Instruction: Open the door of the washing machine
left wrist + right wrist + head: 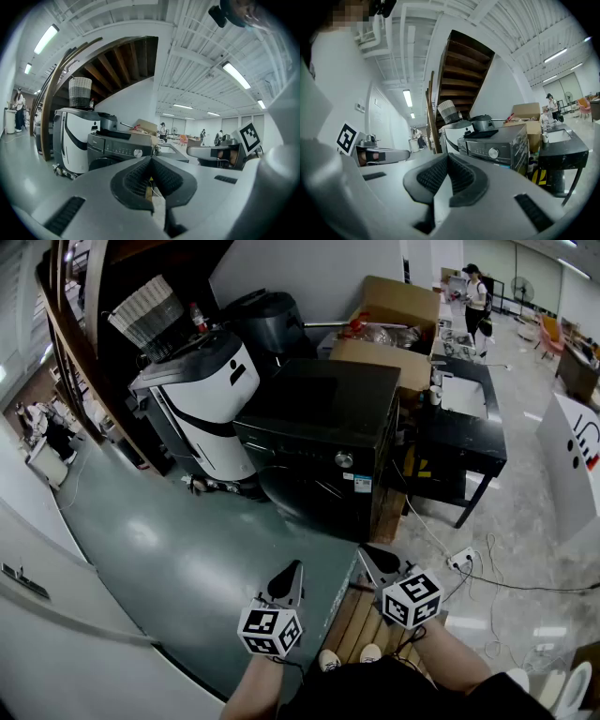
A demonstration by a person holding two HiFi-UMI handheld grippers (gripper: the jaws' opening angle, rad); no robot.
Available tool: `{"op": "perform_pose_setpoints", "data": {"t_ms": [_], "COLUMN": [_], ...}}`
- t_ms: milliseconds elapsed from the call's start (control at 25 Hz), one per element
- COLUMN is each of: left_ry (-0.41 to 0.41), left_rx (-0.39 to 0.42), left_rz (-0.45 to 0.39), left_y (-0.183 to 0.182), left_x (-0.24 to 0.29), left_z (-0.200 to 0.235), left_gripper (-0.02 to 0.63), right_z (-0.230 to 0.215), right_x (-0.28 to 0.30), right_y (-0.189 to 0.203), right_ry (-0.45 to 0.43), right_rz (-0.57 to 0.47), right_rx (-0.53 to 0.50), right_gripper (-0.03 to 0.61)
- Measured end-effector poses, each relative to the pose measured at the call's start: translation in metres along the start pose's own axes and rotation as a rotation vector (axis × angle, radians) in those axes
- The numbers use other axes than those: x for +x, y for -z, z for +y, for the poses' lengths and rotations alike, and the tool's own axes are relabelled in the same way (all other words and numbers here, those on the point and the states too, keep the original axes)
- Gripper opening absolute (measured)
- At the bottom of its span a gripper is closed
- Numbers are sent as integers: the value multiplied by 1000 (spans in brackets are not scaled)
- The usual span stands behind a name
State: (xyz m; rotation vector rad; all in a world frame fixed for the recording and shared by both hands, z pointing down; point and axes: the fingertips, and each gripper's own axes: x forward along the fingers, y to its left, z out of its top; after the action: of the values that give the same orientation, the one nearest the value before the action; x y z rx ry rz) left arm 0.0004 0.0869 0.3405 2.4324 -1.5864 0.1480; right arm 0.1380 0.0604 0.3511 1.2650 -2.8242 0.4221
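Head view is showing us holding the left gripper (289, 570) and right gripper (371, 555) with jaws together, empty. Well ahead of them the washer (319, 427) is standing, its door (302, 491) looking shut. We are judging it best to step closer, spread one pair, and hook the door's edge. Right gripper view is showing the knob (493, 153) while hiding the door behind its jaws.

Black washing machine (323, 442), door closed

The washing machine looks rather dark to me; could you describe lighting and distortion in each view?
Head view: the washing machine is near-black, its door barely readable. Left gripper view: bright ceiling tubes, black vignette corners. Right gripper view: stairs and ceiling bend with fisheye.
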Motion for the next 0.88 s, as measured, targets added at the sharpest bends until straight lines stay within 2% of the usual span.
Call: {"op": "perform_pose_setpoints", "data": {"t_ms": [880], "left_ry": [23], "left_rx": [-17], "left_rz": [-19], "left_y": [2], "left_x": [-3], "left_z": [16], "left_gripper": [21], "right_z": [10], "right_x": [8], "right_y": [-1], "right_ry": [-18], "right_rz": [-25], "right_rx": [2], "right_gripper": [21]}}
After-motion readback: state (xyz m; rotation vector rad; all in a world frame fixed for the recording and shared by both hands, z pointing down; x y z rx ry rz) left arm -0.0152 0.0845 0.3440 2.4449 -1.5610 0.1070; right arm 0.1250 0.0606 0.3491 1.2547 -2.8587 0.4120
